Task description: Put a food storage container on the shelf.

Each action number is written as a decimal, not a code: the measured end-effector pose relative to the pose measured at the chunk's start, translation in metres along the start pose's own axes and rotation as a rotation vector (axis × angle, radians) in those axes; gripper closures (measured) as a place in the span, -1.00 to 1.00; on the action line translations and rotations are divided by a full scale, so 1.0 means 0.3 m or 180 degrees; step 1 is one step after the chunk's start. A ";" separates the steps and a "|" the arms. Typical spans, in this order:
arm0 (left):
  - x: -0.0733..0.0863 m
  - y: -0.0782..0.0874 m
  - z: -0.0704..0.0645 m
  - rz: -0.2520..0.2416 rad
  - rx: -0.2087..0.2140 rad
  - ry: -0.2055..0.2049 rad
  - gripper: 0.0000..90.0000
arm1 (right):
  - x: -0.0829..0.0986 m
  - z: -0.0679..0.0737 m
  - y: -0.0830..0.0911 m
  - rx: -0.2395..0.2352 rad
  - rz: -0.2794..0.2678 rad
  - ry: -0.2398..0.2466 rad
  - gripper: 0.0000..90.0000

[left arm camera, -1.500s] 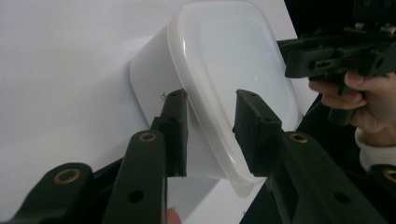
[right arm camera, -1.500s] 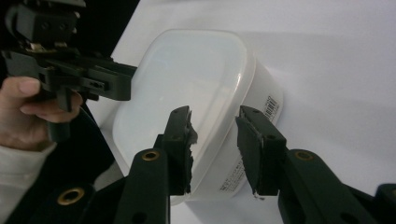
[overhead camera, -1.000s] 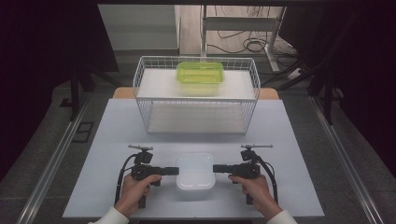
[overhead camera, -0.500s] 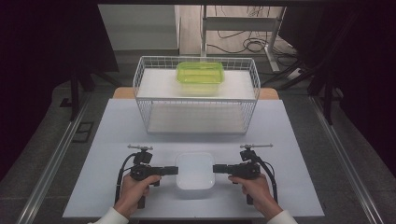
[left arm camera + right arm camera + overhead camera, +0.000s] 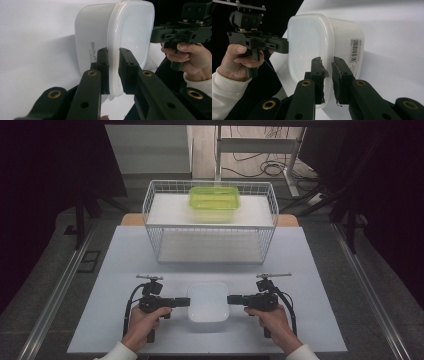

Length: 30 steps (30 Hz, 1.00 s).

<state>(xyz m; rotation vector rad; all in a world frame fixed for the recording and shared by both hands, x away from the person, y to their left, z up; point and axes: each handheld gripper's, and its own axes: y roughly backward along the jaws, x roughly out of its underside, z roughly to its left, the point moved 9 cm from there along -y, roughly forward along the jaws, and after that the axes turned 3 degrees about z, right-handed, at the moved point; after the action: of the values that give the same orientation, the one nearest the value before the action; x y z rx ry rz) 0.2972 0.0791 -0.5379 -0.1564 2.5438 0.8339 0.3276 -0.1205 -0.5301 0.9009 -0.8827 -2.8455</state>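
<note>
A white lidded container [image 5: 208, 309] sits at the front middle of the table. My left gripper [image 5: 186, 302] is shut on its left rim and my right gripper [image 5: 231, 300] on its right rim. In the left gripper view the jaws [image 5: 113, 72] pinch the lid's edge, and the container [image 5: 95, 32] has small print on its wall. In the right gripper view the jaws [image 5: 327, 75] hold the opposite edge of the container [image 5: 312, 40], beside a barcode label. Each gripper view shows the other hand and its gripper across the lid.
A white wire basket [image 5: 210, 226] stands at the back middle of the pale table [image 5: 110, 265], with a green lidded container [image 5: 214, 202] in its far part. Dark curtains hang on both sides. Cables lie on the floor beyond the table.
Both grippers stay on the container's sides. The container looks slightly larger in the high view, as if raised a little.
</note>
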 end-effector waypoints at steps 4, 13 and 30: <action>-0.010 0.013 -0.011 -0.0029 0.0007 -0.0031 0.77 | -0.012 0.015 0.009 -0.0014 -0.0032 0.0055 0.75; -0.046 0.037 -0.040 -0.0106 0.0001 -0.0105 0.77 | -0.048 0.041 0.027 -0.0010 -0.0086 0.0176 0.75; -0.236 0.144 -0.207 -0.0327 -0.0077 -0.0504 0.77 | -0.227 0.158 0.161 0.0012 -0.0407 0.0493 0.75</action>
<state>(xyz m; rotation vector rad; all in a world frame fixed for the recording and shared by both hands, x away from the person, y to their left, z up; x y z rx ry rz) 0.3258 0.0754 -0.4383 -0.2181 2.3578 0.8046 0.3520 -0.1238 -0.4374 1.2008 -0.8424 -2.8287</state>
